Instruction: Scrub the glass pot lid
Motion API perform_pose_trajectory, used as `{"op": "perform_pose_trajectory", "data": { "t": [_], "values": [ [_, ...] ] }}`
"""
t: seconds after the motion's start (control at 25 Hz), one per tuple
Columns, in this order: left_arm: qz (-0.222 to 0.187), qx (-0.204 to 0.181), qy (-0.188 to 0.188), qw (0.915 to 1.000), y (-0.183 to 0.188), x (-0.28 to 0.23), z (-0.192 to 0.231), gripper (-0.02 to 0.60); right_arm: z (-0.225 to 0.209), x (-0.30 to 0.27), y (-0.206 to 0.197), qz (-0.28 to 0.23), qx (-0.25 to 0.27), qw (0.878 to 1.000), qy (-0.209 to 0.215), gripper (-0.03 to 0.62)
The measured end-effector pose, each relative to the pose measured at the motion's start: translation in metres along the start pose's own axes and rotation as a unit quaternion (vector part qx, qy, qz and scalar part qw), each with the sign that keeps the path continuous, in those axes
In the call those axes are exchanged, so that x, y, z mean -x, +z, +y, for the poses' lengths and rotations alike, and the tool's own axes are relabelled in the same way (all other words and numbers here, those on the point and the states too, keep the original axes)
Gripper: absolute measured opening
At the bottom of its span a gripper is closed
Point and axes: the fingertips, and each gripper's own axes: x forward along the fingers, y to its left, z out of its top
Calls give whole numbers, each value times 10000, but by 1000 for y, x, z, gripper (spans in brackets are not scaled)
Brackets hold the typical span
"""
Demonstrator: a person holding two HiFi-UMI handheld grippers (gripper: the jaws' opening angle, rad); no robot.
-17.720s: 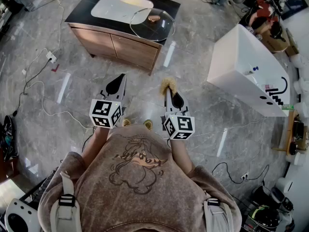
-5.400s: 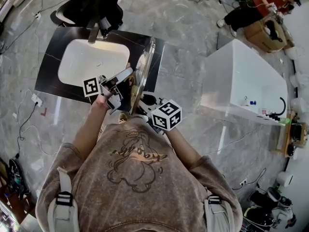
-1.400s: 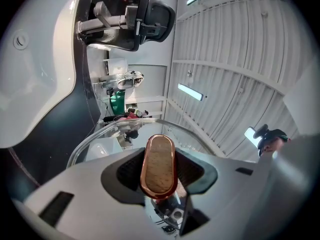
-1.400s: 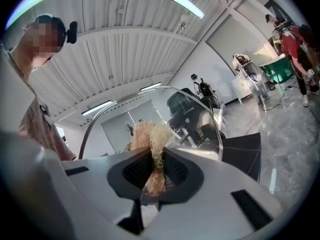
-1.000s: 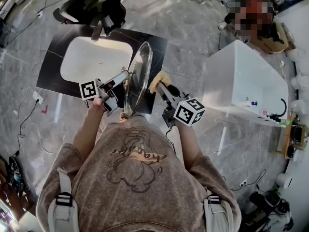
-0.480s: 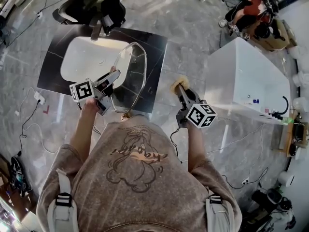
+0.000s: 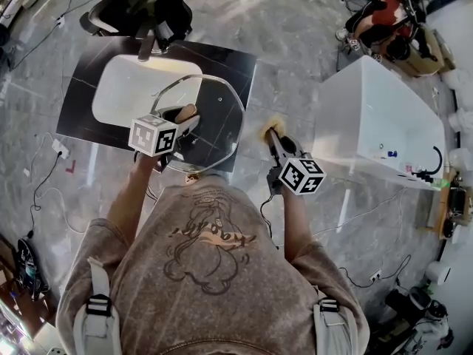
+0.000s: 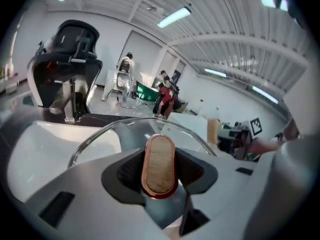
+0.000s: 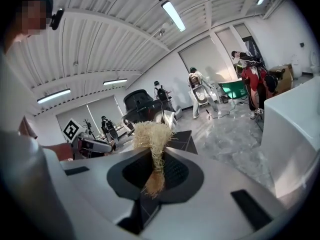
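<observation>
The glass pot lid (image 7: 214, 128) lies nearly flat above the black counter (image 7: 238, 69) and the sink's right edge. My left gripper (image 7: 182, 119) is shut on the lid's wooden handle (image 7: 187, 112). In the left gripper view that handle (image 8: 159, 164) stands upright between the jaws, with the lid's metal rim (image 8: 131, 125) arching behind it. My right gripper (image 7: 272, 134) hangs to the right of the counter, apart from the lid, shut on a straw-coloured scrubber (image 7: 273, 125). The scrubber (image 9: 152, 139) sticks up from the jaws in the right gripper view.
A white sink basin (image 7: 126, 87) with a faucet (image 7: 147, 47) is set in the counter. A large white tub (image 7: 369, 113) stands to the right. Cables trail over the grey marble floor (image 7: 295, 28). People stand at the far right (image 7: 384, 21).
The lid has swung from standing on edge to lying nearly flat, handle up, as the left gripper rolled. The right gripper with the scrubber drew away from the lid to the right.
</observation>
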Motion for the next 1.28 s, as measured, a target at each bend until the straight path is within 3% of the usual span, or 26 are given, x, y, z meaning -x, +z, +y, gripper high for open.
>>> {"op": "perform_pose_trajectory", "data": {
  "t": [0.16, 0.36, 0.92, 1.28],
  "values": [
    [489, -651, 325, 9961, -17, -15, 1, 183, -1, -1, -4, 27, 2, 10000, -36, 48],
    [555, -624, 226, 9962, -22, -27, -4, 183, -2, -1, -7, 67, -58, 9999, -59, 48],
    [1120, -1040, 300, 9878, -62, -85, -1, 183, -2, -6, -10, 106, -97, 9999, -43, 48],
    [1213, -1090, 436, 9856, -68, -106, 3, 183, -5, -6, -12, 142, -163, 9998, -41, 48]
  ]
}}
